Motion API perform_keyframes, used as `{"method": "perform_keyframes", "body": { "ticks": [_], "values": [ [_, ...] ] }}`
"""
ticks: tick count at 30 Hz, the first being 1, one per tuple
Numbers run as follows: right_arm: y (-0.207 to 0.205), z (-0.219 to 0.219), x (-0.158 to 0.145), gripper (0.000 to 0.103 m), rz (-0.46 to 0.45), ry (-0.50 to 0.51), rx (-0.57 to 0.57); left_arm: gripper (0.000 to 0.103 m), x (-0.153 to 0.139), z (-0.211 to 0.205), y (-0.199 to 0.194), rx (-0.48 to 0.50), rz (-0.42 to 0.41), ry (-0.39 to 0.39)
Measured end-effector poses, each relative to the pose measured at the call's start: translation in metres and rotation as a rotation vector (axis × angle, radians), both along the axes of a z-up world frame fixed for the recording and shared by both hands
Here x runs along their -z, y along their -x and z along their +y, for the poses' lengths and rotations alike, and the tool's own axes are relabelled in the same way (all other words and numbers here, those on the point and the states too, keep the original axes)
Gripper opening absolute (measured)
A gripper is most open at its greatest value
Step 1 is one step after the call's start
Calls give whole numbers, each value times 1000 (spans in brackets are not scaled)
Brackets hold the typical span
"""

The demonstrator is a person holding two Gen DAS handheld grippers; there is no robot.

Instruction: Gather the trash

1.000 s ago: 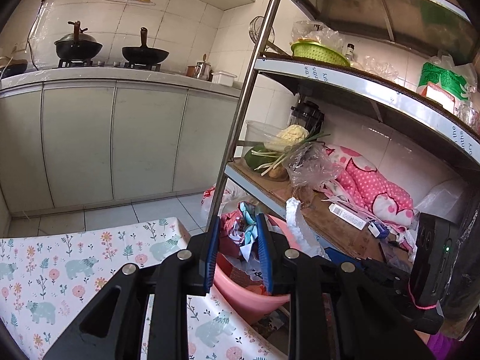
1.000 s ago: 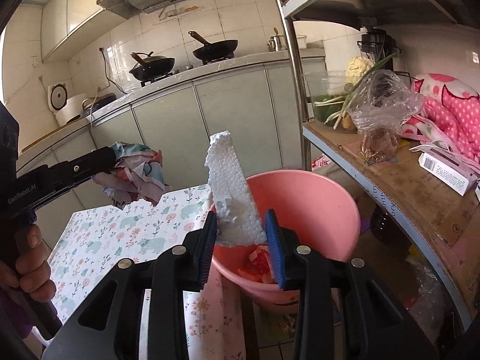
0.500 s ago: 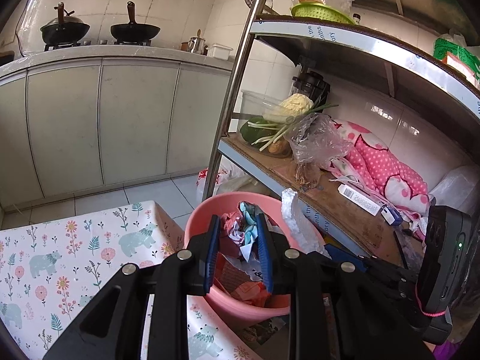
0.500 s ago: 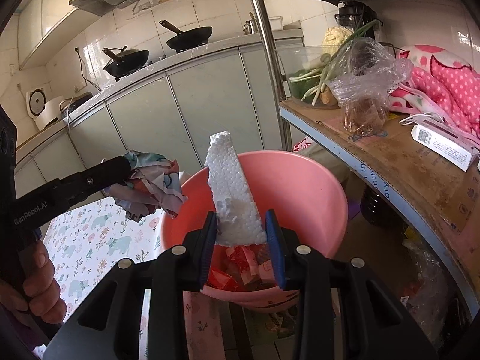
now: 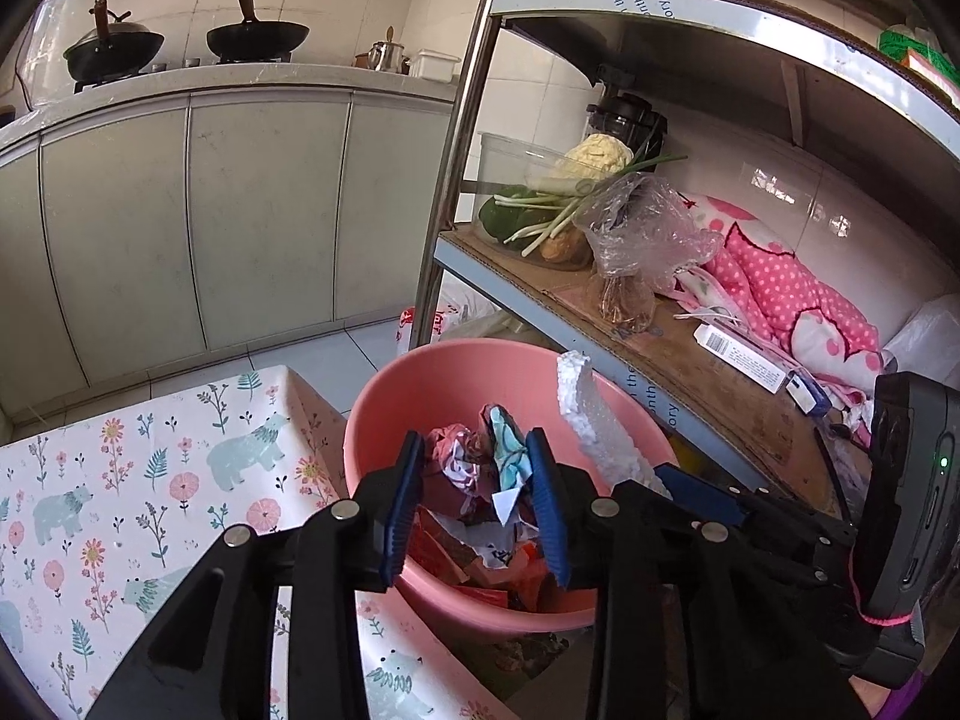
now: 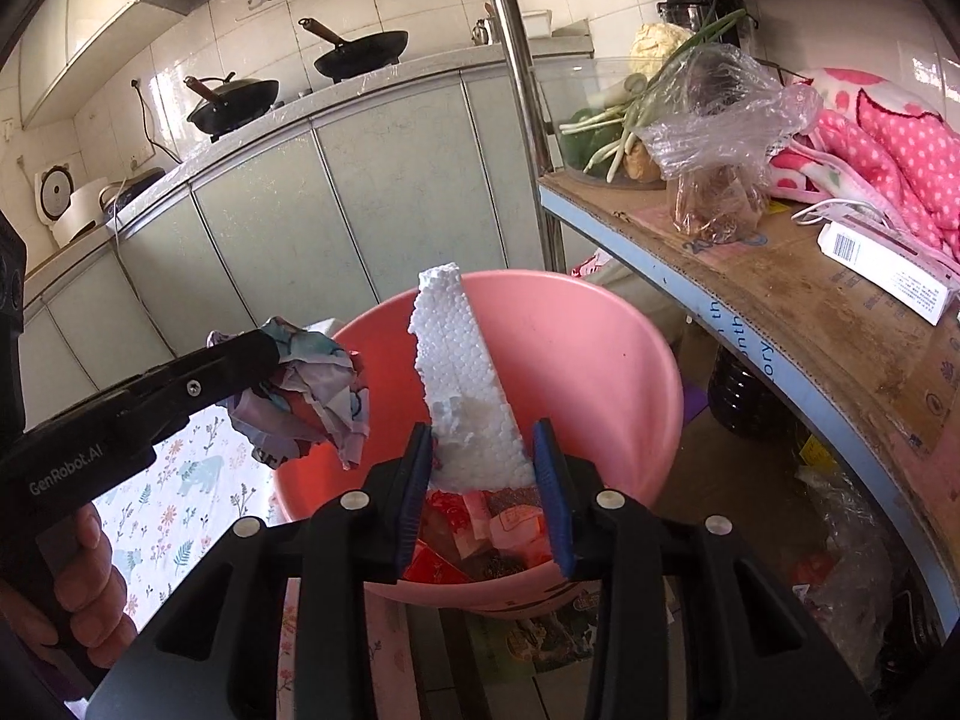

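A pink plastic basin (image 5: 456, 372) (image 6: 576, 348) stands beside the table and holds several scraps of red and white trash (image 5: 480, 546) (image 6: 480, 534). My left gripper (image 5: 477, 468) is shut on a crumpled wad of printed paper (image 5: 480, 456) (image 6: 312, 390), held over the basin. My right gripper (image 6: 483, 450) is shut on a white foam strip (image 6: 459, 378) (image 5: 594, 420), which stands upright above the basin's middle.
A floral tablecloth (image 5: 120, 480) covers the table left of the basin. A metal rack (image 5: 690, 354) with vegetables, a plastic bag (image 5: 642, 234) and pink cloth stands to the right. Grey kitchen cabinets (image 5: 240, 210) with woks on top are behind.
Both grippers have moved forward and down over the basin, each still holding its trash. The basin's inside is now fully in view under them.
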State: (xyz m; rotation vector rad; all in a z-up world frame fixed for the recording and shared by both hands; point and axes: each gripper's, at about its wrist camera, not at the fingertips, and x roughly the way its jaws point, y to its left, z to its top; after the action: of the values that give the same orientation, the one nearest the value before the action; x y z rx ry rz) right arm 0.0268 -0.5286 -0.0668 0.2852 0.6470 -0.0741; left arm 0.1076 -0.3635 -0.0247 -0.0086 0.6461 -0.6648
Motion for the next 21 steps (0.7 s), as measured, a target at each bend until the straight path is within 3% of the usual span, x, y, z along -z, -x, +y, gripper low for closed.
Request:
{"method": "perform_keyframes", "body": {
  "ticks": [4, 15, 21],
  "values": [
    [0, -2, 2, 45, 8, -12, 5, 39, 0, -1, -1, 4, 8, 1],
    [25, 12, -19, 45, -43, 19, 10, 41, -11, 7, 9, -7, 3, 30],
    [45, 29, -37, 46, -75, 42, 1, 41, -29, 17, 30, -12, -49, 41]
  ]
}}
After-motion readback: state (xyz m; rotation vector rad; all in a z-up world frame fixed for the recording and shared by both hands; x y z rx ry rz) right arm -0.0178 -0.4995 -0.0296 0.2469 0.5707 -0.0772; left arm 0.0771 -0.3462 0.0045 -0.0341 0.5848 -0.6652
